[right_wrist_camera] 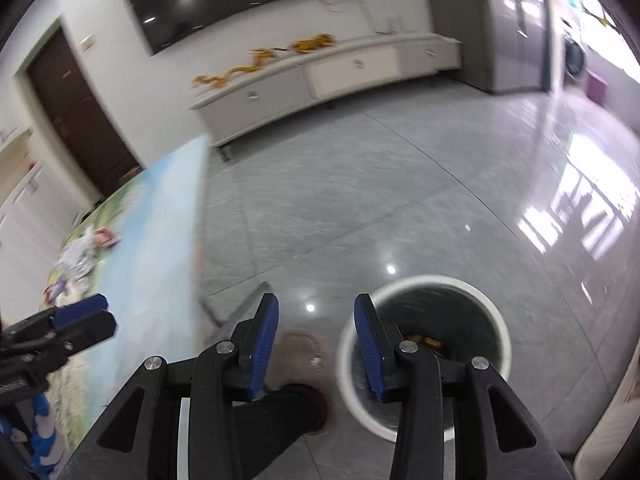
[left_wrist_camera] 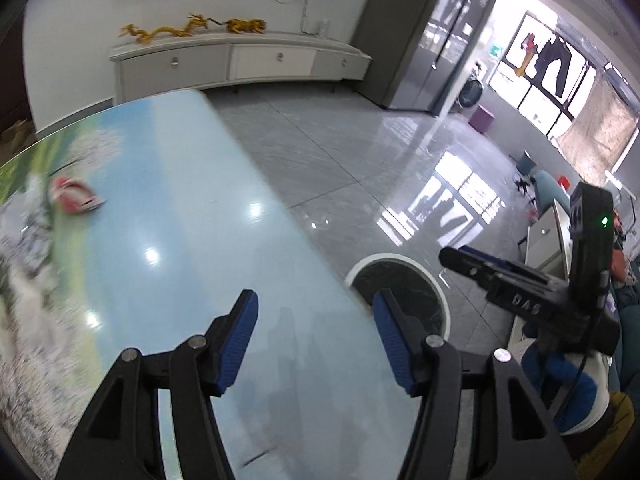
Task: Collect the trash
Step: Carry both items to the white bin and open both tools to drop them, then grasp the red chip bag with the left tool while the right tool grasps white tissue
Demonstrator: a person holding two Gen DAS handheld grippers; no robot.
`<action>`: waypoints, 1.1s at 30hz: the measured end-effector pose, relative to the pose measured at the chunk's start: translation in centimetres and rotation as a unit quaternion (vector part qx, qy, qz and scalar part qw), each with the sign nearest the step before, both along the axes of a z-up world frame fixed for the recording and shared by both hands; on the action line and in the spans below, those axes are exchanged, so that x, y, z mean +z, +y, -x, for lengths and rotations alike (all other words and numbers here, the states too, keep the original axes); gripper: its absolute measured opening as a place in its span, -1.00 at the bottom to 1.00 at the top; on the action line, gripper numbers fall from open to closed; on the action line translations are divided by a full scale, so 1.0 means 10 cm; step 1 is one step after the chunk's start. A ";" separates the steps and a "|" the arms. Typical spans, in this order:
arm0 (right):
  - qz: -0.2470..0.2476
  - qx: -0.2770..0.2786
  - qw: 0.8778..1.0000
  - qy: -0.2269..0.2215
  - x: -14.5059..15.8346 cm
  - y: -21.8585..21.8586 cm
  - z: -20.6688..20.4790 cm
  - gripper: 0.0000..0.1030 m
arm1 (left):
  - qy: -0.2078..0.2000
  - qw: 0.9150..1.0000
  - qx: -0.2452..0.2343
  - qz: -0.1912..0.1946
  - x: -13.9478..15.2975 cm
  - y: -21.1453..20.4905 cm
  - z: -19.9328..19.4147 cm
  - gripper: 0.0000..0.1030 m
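My left gripper (left_wrist_camera: 315, 300) hangs open and empty over the right edge of the table (left_wrist_camera: 192, 184), whose top bears a printed landscape. A crumpled red and white wrapper (left_wrist_camera: 74, 196) lies on the table far to the left. My right gripper (right_wrist_camera: 316, 300) is open and empty too, above the floor just left of a white round bin (right_wrist_camera: 424, 280) that holds some yellow scraps (right_wrist_camera: 424, 342). From the left wrist view the bin (left_wrist_camera: 400, 262) shows beyond the table edge. The wrapper (right_wrist_camera: 105, 236) and several pale crumpled pieces (right_wrist_camera: 78, 258) lie on the table (right_wrist_camera: 160, 240).
A low white cabinet (left_wrist_camera: 240, 62) with golden dragon figures (left_wrist_camera: 176, 32) stands along the far wall under a dark screen. Grey glossy floor tiles (right_wrist_camera: 360, 184) spread between table and cabinet. A person's dark trouser leg (right_wrist_camera: 288, 404) is below my right gripper. A brown door (right_wrist_camera: 76, 108) is at left.
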State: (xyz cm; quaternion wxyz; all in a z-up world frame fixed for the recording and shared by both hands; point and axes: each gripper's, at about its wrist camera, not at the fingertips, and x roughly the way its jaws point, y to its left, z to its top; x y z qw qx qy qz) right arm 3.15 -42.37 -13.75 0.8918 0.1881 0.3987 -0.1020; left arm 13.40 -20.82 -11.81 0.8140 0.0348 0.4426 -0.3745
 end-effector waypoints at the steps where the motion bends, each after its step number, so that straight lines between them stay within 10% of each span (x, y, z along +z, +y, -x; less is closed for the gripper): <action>1: 0.006 0.018 1.000 -0.005 0.08 0.15 -0.06 -0.28 | -0.002 1.000 0.008 0.002 0.01 0.12 0.00 0.12; 13: 0.050 0.225 0.973 -0.016 0.46 1.90 -0.88 -0.28 | -0.012 0.981 0.190 0.022 -0.07 2.25 -0.15 0.12; 33: 0.037 0.365 0.930 0.036 -0.22 3.12 -1.77 -0.28 | 0.027 0.932 0.360 0.026 -0.20 3.28 -1.37 0.24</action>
